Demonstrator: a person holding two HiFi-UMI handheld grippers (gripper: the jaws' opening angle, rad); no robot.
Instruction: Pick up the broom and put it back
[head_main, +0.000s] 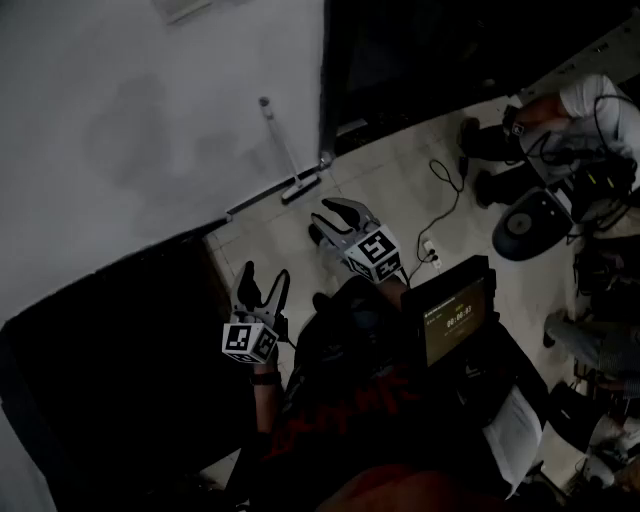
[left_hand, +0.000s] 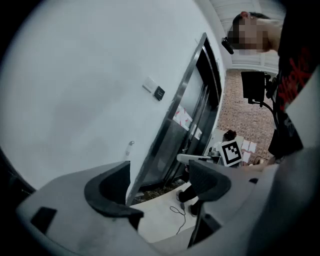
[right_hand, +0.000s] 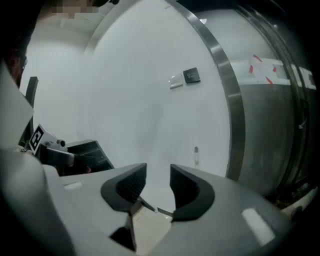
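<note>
The broom (head_main: 283, 150) leans upright against the white wall, its head (head_main: 300, 187) on the floor by the baseboard and its handle tip (head_main: 265, 102) up the wall. My right gripper (head_main: 326, 221) hangs just below and right of the broom head, apart from it, its jaws narrowly open with nothing between them. In the right gripper view (right_hand: 157, 178) the handle tip (right_hand: 196, 150) shows beyond the jaws. My left gripper (head_main: 265, 276) is lower left, open and empty. In the left gripper view (left_hand: 159, 175) the handle tip (left_hand: 131, 144) shows against the wall.
A dark glass door with a metal frame (head_main: 326, 90) stands right of the broom. A black cable (head_main: 445, 185) lies on the tile floor. A seated person (head_main: 585, 105) and a round black stool (head_main: 528, 226) are at the right. A dark panel (head_main: 110, 340) fills the lower left.
</note>
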